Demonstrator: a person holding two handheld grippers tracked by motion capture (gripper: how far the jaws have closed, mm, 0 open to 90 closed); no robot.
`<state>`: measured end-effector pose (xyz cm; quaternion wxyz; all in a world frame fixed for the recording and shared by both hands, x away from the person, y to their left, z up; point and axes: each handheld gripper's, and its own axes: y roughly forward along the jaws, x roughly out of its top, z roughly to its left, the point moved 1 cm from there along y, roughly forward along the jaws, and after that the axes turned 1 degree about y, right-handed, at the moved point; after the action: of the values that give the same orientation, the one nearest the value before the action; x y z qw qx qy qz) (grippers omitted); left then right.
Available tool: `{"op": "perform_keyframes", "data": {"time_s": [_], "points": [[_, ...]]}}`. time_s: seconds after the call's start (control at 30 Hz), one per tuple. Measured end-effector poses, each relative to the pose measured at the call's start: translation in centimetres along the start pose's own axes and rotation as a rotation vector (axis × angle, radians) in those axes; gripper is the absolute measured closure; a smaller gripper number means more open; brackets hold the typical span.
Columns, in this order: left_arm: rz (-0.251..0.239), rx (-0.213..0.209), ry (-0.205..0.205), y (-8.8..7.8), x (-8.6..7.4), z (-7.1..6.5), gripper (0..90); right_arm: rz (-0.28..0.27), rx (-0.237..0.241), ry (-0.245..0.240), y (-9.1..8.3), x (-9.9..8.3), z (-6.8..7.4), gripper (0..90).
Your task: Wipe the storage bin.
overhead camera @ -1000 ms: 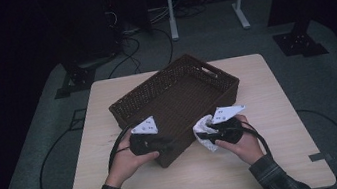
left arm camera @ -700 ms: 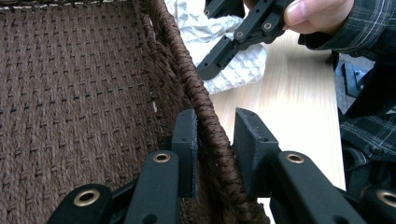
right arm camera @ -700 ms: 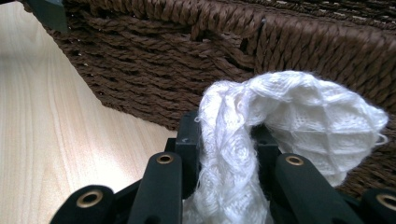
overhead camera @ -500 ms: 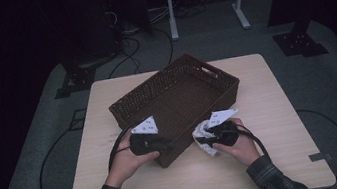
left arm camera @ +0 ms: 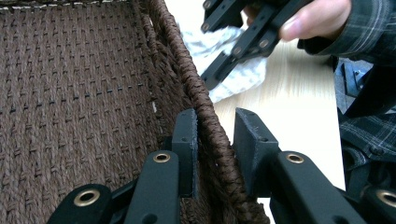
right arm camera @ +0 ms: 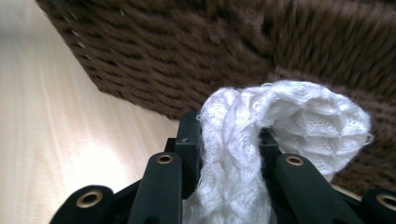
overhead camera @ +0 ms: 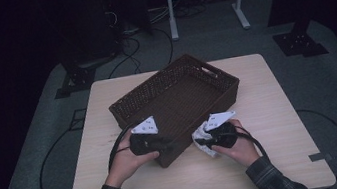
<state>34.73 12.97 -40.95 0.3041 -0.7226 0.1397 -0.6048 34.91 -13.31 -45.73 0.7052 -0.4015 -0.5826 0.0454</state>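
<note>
The right gripper, its fingers closed on the white knitted cloth, has shifted slightly leftward and toward the near edge of the table, ending closer to the near wall of the brown wicker basket. The cloth has travelled with it, and its bunched mass now lies just beside that wall, lower in the high view than a second ago.

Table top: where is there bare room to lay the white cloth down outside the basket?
Bare wood lies right of the wicker basket up to the table edge, in a strip along its left side, and along the near edge. It is crowded at the basket's near corner, where the left tongs clamp the rim and the right tongs hold the white cloth.
</note>
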Motion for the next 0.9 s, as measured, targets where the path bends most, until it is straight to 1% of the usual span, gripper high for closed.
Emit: {"op": "perform_keyframes", "data": {"time_s": [0.07, 0.27, 0.37, 0.47, 0.57, 0.67, 0.8, 0.9], "points": [[0.0, 0.0, 0.0, 0.0, 0.0, 0.0, 69.9, -0.016, -0.003, -0.007, -0.6, 0.4, 0.3, 70.9], [0.0, -0.002, 0.0, 0.0, 0.0, 0.0, 69.9, -0.097, 0.018, -0.022, -2.4, 1.5, 0.9, 71.0], [0.0, -0.001, 0.0, 0.0, 0.0, 0.0, 69.8, -0.128, 0.026, -0.028, -3.0, 1.9, 1.2, 70.9], [-0.001, -0.001, -0.001, 0.0, 0.0, 0.0, 69.8, -0.164, 0.048, -0.038, -3.5, 2.3, 1.6, 70.9], [0.0, -0.001, 0.001, 0.0, 0.0, 0.0, 69.9, -0.189, 0.074, -0.054, -3.8, 2.6, 2.0, 70.9], [0.0, -0.002, -0.005, 0.0, 0.0, 0.0, 69.8, -0.184, 0.073, -0.064, -3.5, 2.7, 2.3, 70.9], [0.001, 0.001, 0.002, 0.0, 0.0, 0.0, 69.8, -0.165, 0.086, -0.045, -2.4, 2.5, 2.2, 71.1], [0.0, 0.0, -0.001, 0.0, 0.0, 0.0, 69.8, -0.151, 0.088, -0.042, -1.9, 2.3, 2.1, 71.2]]}}
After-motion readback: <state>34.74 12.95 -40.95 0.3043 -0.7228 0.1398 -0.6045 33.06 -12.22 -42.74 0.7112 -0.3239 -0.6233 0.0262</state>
